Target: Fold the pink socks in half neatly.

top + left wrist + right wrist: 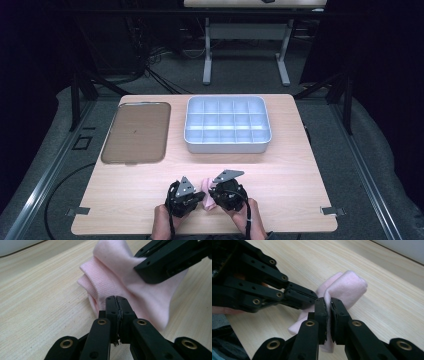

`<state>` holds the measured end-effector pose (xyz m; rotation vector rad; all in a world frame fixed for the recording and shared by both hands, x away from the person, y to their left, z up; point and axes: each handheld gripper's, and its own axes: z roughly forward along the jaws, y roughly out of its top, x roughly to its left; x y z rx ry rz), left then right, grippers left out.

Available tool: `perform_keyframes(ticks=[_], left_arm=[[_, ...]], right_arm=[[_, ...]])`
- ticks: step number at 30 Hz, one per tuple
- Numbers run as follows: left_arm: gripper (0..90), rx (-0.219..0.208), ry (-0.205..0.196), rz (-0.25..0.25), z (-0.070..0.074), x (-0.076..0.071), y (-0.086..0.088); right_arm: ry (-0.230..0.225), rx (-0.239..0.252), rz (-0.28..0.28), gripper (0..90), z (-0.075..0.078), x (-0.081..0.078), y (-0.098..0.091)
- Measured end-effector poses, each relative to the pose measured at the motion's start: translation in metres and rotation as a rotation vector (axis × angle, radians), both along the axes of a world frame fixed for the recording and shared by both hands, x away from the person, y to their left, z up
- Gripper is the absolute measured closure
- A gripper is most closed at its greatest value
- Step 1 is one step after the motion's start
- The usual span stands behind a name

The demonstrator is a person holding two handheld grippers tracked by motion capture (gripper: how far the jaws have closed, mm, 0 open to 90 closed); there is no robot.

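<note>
Pink sock [204,184]: a soft knitted item, folded over on itself, lying on the table [125,200] near its front edge, in front of the grey compartment tray [227,125] and well apart from it. The ribbed cuff end shows in the left gripper view [95,285]; a rounded fold shows in the right gripper view [348,286].

Left tongs [202,196]: jaws nearly closed, pinching a layer of the sock fabric between the pads. In the left gripper view [116,300] the jaw tips meet on the pink fabric just below the ribbed cuff. They approach the sock from the side away from the right tongs.

Right tongs [209,192]: jaws narrow, clamped on a fold of the sock. In the right gripper view [327,302] a thin band of pink fabric sits between the two pads. The two tongs stand tip to tip, just beside each other, with the sock between them.

A person's hands hold both tongs from the table's front edge.

Brown flat tray [136,132]: lies on the table just beside the grey compartment tray, on its left.
</note>
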<state>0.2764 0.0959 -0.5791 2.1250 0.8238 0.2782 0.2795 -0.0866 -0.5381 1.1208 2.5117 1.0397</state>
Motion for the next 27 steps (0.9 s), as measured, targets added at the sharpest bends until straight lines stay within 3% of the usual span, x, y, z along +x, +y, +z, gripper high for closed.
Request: perform_keyframes(ticks=[11,19,25,27], left_arm=[[88.6,-0.034,0.011,-0.004,-0.003,0.002,0.006],[86.6,-0.114,0.051,-0.016,-0.005,0.006,0.017],[81.9,-0.126,0.059,0.04,-0.002,0.01,0.035],[81.6,-0.151,0.057,0.055,0.002,0.012,0.04]], right_arm=[[0.016,0.015,0.032,83.8,-0.008,0.003,0.01],[0.011,-0.002,0.039,83.9,-0.014,0.004,0.011],[0.013,-0.023,0.052,84.1,-0.017,0.004,0.015],[0.008,-0.026,0.055,84.2,-0.019,0.005,0.016]])
